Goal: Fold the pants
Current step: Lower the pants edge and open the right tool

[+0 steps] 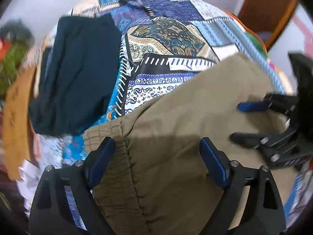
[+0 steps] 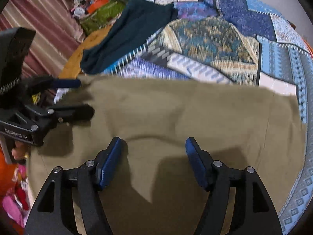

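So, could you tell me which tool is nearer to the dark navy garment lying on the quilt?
Left. The left tool sits over the khaki pants' waistband just below the navy garment; the right tool is farther along the pants.

Khaki pants: one
Dark folded garments: one
Patchwork bedspreads: one
Grippers: two, left gripper, right gripper

We see even, bright indoor light, claw shadows falling dark on the khaki pants, motion blur smearing the quilt, and fisheye bending with black corners.
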